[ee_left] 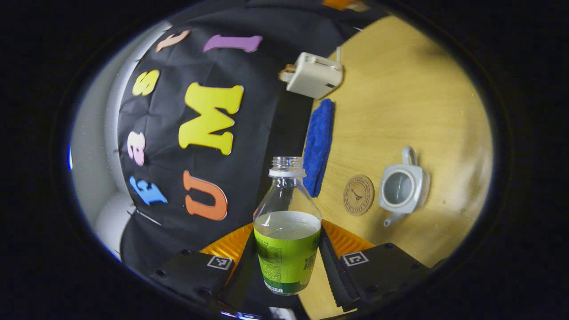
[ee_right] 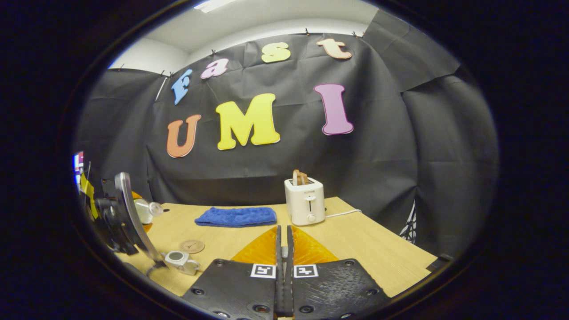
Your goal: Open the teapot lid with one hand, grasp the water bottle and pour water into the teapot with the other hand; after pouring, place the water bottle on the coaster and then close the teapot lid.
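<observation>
Left tool [ee_left: 288, 262] pinching water bottle [ee_left: 287, 231], right tool [ee_right: 283, 249] pressed together, toaster [ee_right: 305, 201] beyond

clear plastic bottle [ee_left: 287, 222], matt wood table [ee_left: 400, 102], seemingly ceramic teapot [ee_left: 402, 186]

Blue towel [ee_left: 319, 146], green-labelled water bottle [ee_left: 287, 231]

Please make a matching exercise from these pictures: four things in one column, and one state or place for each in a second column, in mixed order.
Things:
1. water bottle
2. teapot
3. coaster
4. blue cloth

States or places:
A. lies folded beside the toaster
B. lid off, open at the top
C. held between the fingers of the left hand-held gripper
D. bare, between the cloth and the teapot

Pairs: 1-C, 2-B, 3-D, 4-A
</observation>
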A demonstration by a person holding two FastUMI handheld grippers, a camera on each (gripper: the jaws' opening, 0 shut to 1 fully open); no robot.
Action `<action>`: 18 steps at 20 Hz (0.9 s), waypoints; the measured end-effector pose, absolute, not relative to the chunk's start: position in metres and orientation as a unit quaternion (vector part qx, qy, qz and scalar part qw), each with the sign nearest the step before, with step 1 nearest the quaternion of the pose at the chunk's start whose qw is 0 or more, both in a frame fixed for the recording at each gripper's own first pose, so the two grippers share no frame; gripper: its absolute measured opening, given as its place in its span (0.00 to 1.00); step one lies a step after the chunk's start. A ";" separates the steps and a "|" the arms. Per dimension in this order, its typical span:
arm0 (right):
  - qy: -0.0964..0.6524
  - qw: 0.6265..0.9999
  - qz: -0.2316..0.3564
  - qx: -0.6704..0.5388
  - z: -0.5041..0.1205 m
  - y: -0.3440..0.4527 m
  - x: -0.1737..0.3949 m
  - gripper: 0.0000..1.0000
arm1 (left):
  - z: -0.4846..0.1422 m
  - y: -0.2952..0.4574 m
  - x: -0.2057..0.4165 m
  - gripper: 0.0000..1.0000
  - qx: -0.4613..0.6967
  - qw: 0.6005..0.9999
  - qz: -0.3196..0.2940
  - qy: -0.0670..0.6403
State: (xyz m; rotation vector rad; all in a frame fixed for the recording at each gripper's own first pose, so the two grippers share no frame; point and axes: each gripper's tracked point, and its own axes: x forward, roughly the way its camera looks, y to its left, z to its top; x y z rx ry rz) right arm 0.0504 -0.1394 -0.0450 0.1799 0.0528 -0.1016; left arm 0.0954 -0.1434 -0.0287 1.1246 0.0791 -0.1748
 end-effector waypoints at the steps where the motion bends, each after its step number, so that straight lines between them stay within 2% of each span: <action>1: 0.026 0.995 -0.057 0.083 -0.046 -0.143 0.052 0.00 | -0.019 -0.144 0.101 0.74 0.478 0.874 -0.081 0.037; 4: 0.030 0.994 -0.062 0.084 -0.049 -0.146 0.054 0.00 | 0.001 -0.161 0.117 0.75 0.286 0.953 -0.103 0.014; 6: 0.030 0.993 -0.064 0.091 -0.049 -0.150 0.052 0.00 | 0.020 -0.175 0.126 0.75 0.176 0.976 -0.125 -0.021; 9: 0.029 0.993 -0.069 0.094 -0.049 -0.153 0.054 0.00 | 0.025 -0.180 0.141 0.75 0.086 0.985 -0.141 -0.043; 13: 0.030 0.993 -0.071 0.091 -0.052 -0.153 0.055 0.00 | 0.001 -0.176 0.165 0.76 -0.019 0.988 -0.150 -0.023; 18: 0.036 0.994 -0.074 0.078 -0.056 -0.151 0.058 0.00 | -0.032 -0.179 0.183 0.76 -0.040 0.989 -0.145 -0.006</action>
